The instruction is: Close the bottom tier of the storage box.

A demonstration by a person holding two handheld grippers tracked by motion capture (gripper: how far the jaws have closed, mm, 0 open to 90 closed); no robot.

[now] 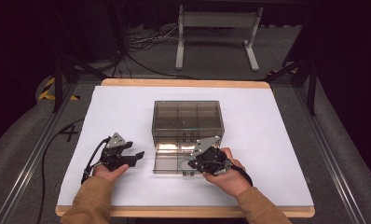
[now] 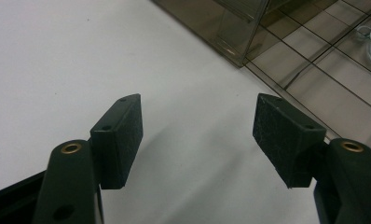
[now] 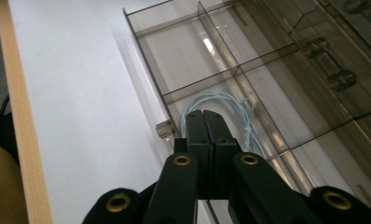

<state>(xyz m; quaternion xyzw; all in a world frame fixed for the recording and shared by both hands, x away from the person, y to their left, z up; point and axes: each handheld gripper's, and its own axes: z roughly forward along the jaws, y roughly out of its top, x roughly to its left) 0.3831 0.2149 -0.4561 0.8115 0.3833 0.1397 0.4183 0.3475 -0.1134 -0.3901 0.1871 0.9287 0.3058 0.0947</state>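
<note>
A smoked-plastic drawer cabinet (image 1: 187, 122) stands near the middle of a white sheet (image 1: 267, 154) that covers the wooden counter (image 1: 183, 83). Its lowest drawer (image 1: 170, 163) is pulled out toward the person and is divided by thin walls into compartments. A coiled pale-blue cable (image 3: 223, 105) lies in one compartment at the drawer's front edge, beside the small front knob (image 3: 165, 128).

The right gripper (image 1: 191, 164) rests at the drawer's front right corner, held in the person's right hand (image 1: 228, 175). In the right gripper view its jaws are pressed fully together, their tips over the near loop of the cable; whether any strand is caught between them cannot be told.

The left gripper (image 1: 138, 156) sits on the sheet to the left of the drawer, apart from it. In the left gripper view its jaws stand wide apart with nothing between them, only bare sheet below.
</note>
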